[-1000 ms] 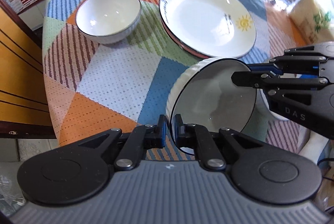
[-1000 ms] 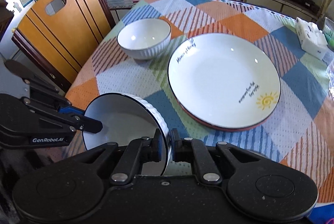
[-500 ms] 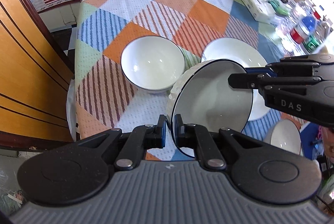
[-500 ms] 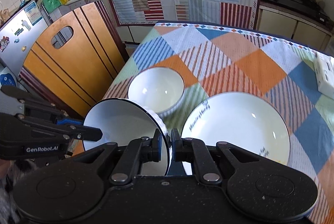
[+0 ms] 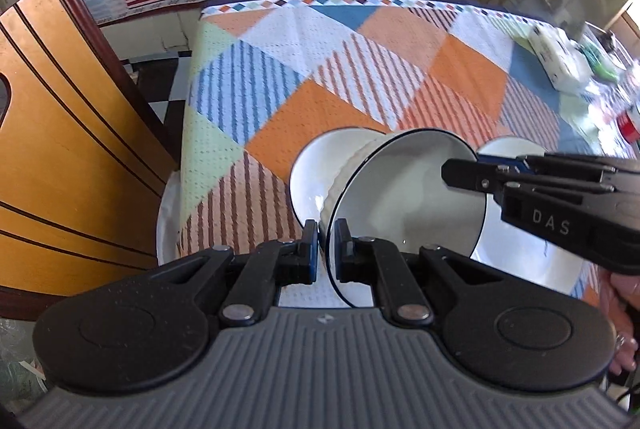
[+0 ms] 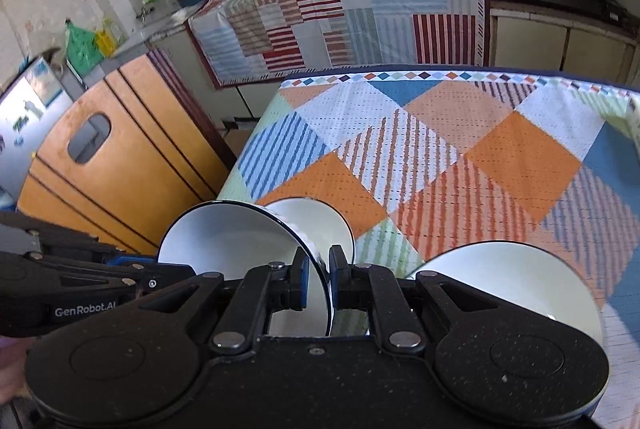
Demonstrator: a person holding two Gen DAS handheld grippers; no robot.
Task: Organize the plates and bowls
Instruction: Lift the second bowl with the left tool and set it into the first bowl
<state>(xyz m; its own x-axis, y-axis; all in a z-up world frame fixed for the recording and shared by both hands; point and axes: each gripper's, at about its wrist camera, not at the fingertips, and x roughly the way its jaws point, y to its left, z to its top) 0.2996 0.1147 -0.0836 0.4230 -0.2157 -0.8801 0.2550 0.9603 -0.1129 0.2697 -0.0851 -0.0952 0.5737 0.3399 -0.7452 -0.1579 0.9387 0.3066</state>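
Held in the air between two grippers: a white ribbed bowl point(image 5: 404, 197) with a thin dark rim, tipped on its side, mouth facing the cameras. Left gripper point(image 5: 327, 247) pinched nearly shut on the near rim edge, one pad inside, one outside. Right gripper point(image 6: 319, 279) clamped the same way on the opposite edge. Just beyond the jaws, a second white bowl point(image 5: 320, 169) upright on the patchwork tablecloth point(image 5: 360, 69). Beside it, a glossy white plate point(image 6: 520, 281).

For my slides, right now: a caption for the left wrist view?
Both grippers, left and right, clamp a tilted white bowl above another bowl on the patchwork tablecloth.
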